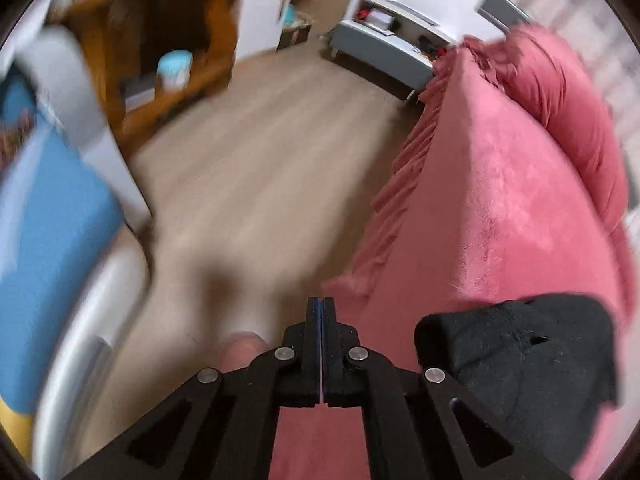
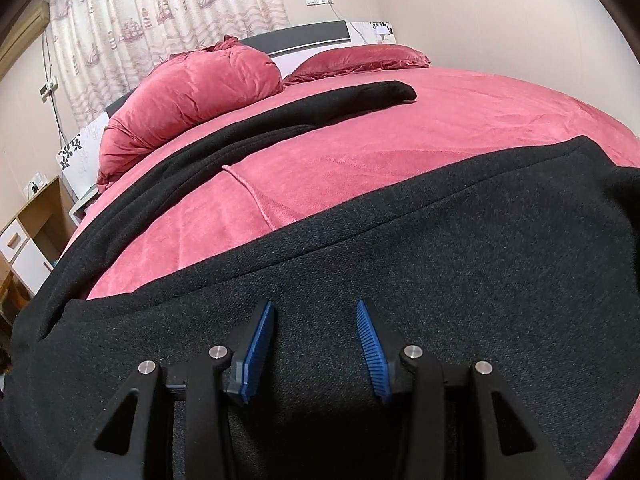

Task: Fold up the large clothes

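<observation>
Bedroom: pink bed cover (image 2: 460, 120) on a wide bed, wood floor (image 1: 248, 168) beside it. My right gripper (image 2: 316, 352) stood part open over the black coat (image 2: 360, 280), nothing pinched, pads clear of the cloth. Only that view showed the coat spread across the bed, one sleeve (image 2: 320, 108) reaching toward the pillows (image 2: 200, 80). My left gripper (image 1: 321, 312) was fully closed, empty, at the bed edge; black cloth (image 1: 520, 356) lay just right of it. Left view blurred: wooden shelf (image 1: 168, 60), blue mat (image 1: 52, 216).
</observation>
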The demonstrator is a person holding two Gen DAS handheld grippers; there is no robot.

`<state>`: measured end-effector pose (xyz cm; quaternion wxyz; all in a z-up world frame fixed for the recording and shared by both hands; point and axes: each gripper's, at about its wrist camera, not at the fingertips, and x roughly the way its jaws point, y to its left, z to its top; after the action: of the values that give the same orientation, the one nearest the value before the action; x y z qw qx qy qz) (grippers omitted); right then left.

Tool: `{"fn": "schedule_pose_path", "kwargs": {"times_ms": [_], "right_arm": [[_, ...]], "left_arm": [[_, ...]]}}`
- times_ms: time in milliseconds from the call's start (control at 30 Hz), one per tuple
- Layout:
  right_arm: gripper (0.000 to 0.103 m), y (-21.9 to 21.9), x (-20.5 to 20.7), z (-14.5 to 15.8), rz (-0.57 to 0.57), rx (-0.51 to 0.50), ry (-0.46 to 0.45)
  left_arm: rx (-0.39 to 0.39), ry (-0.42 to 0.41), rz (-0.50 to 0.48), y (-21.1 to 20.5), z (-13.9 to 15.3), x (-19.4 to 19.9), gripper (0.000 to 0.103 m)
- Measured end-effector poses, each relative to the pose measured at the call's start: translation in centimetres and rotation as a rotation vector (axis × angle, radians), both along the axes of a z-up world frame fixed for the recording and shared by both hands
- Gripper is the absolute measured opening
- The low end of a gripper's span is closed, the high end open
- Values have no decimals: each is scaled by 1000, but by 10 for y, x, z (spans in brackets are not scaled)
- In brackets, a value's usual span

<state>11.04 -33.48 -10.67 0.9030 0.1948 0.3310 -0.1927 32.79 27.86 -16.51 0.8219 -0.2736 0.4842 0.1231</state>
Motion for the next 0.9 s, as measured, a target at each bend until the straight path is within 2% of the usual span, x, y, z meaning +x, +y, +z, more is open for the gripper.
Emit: {"fn": "schedule_pose_path", "kwargs": {"times_ms": [67,100,167,233,267,333,400,467,500,533,567,633,667,700,733,767,833,900], "right_arm": [[45,5,4,6,-4,-27,43],[46,12,7,11,10,-49,69],[46,27,17,25,90,-26,52],[48,42,35,39,191,56,-4],[49,50,53,46,263,153,-24],[50,58,83,49,331,308,-36],[50,66,125,42,376,494,-3],[50,76,165,31,381,624,72],[50,81,185,25,376,665,120],[50,88,203,23,378,660,152],[50,95,214,26,392,616,160],[50,119,243,30,441,442,242],[40,127,252,27,458,385,287],[21,138,260,28,480,281,319],[7,148,267,31,507,159,353],[7,152,272,37,545,131,356],[7,151,278,63,580,137,259],[6,145,285,86,571,167,152]], "left_arm": [[-39,-83,-22,1,13,-15,1],[-51,-117,-64,-3,21,-22,1],[-96,-153,-145,-15,30,-27,17],[-123,-134,-236,-33,32,-22,70],[-113,-120,-264,-42,32,-19,74],[-67,-97,-271,-53,29,-8,74],[-83,-73,-282,-59,25,2,72],[-98,-3,-317,-70,17,20,61],[-107,14,-330,-71,13,27,47],[-108,22,-348,-74,13,30,37],[-76,21,-366,-78,16,32,36],[11,-4,-416,-89,23,33,18],[27,-18,-426,-92,27,33,10],[36,-51,-405,-89,35,31,4],[-2,-80,-387,-82,40,30,4],[-41,-107,-364,-75,44,30,4],[-110,-160,-316,-62,55,31,4],[-125,-184,-300,-59,58,39,4]]}}
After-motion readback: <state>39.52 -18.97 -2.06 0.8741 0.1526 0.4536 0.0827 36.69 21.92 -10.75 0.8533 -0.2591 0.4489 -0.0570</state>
